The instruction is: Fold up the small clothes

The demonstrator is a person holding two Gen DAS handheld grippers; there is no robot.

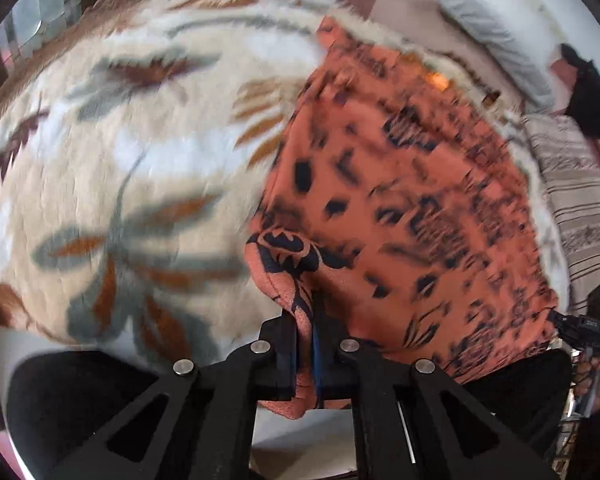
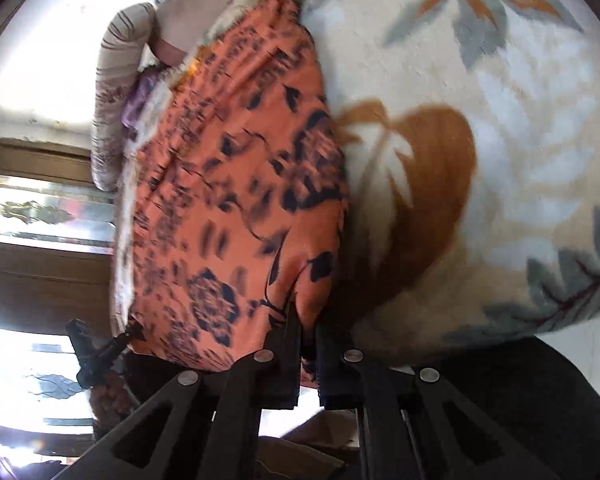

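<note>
Orange cloth with a black floral print, a small thin garment (image 1: 400, 208), lies stretched over the plush cream blanket with grey and rust leaf motifs (image 1: 140, 140), and every place below is given relative to that blanket. On the left, the black two-finger left gripper (image 1: 305, 344) is clamped on a bunched near corner of the garment just past the blanket's near edge; a roll of fabric bulges out between its closed fingers. That firm pinch, I judge, keeps the near hem taut so it can be carried as one straight edge. The garment's body runs from there up across the blanket toward a striped pillow (image 1: 580, 200) at the blanket's far side. On the right, the black right gripper (image 2: 308, 344) likewise grips the opposite near corner at the blanket's near edge, fingers closed on a thin tuck of cloth. Holding both corners suggests a fold away from the person is being set up. Motion blur softens the print, but the fabric looks light, limp and lightly creased, likely to sag between the two holds.
</note>
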